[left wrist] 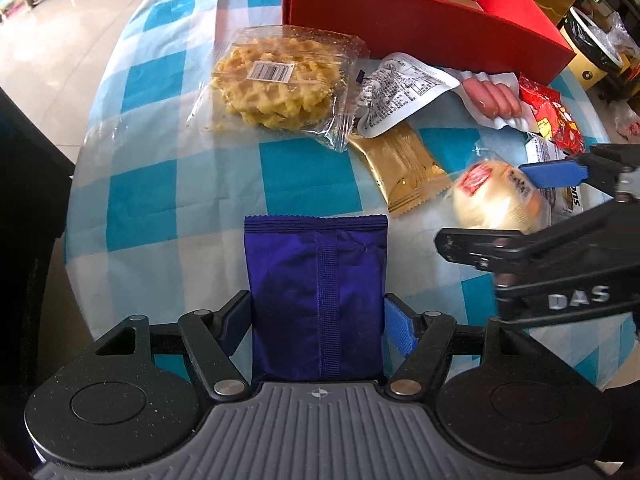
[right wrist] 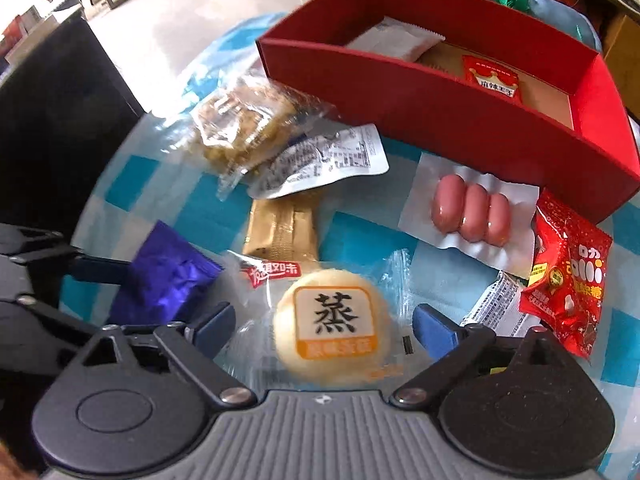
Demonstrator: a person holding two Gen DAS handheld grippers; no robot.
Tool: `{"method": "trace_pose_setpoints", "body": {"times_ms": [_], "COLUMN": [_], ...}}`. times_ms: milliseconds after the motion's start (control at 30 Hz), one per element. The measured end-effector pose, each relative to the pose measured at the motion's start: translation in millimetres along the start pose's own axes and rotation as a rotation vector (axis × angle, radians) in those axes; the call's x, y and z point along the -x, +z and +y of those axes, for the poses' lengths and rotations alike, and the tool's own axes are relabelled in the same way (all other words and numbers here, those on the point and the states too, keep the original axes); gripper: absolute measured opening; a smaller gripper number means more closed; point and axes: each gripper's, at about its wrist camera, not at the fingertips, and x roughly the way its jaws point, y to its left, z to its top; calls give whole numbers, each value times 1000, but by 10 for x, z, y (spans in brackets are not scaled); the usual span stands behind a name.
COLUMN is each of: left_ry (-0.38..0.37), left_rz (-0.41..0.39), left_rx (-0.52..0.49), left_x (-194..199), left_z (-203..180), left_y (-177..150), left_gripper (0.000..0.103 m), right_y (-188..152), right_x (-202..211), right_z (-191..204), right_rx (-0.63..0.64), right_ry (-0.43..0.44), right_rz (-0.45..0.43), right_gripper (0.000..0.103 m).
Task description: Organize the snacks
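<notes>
Right up against the left wrist camera sits a purple packet (left wrist: 318,300), standing up between the jaws of the left gripper (left wrist: 318,320), which are pinching it on both sides, so it fills the bottom middle of that frame. Same packet shows at the left edge of the right wrist view too.

Over on the right wrist view, the right gripper (right wrist: 324,324) has its jaws spread wide, one on each side of a round steamed bun (right wrist: 334,324) in clear wrap. The bun lies on the table (left wrist: 160,184) between the jaws, lower middle of the frame, but the pads aren't touching it as far as I can see; there's a gap on both sides.

Rest of the snacks are scattered on the blue and white checked cloth: a bag of waffles (left wrist: 276,80) in the upper middle of the left view, a white pouch (left wrist: 404,92) just right of it, a gold packet (left wrist: 404,168) tucked partly under that pouch, a pack of three sausages (right wrist: 470,212) right of centre in the right view, and a red candy bag (right wrist: 564,276) at the right edge.

Along the top of both frames is a red box (right wrist: 460,120), with a white packet (right wrist: 394,40) and a small red sachet (right wrist: 494,78) already inside.
</notes>
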Motion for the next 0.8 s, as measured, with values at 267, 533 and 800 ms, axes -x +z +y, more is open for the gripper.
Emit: {"method": "trace_pose_setpoints", "body": {"times_ms": [267, 533, 800], "left_ry": [2, 20, 72], "left_rz": [-3, -6, -12], "left_rx": [-19, -49, -41], "left_x": [1, -5, -24], "left_z": [1, -1, 20], "left_y": [9, -32, -49], "left_gripper": [77, 81, 75], "right_y": [26, 13, -141], "right_x": [-103, 14, 163], "right_z": [-47, -149, -36], "right_rx": [-59, -98, -95], "right_ry": [5, 0, -56], "right_rz": [27, 27, 5], "right_gripper": [99, 84, 62]}}
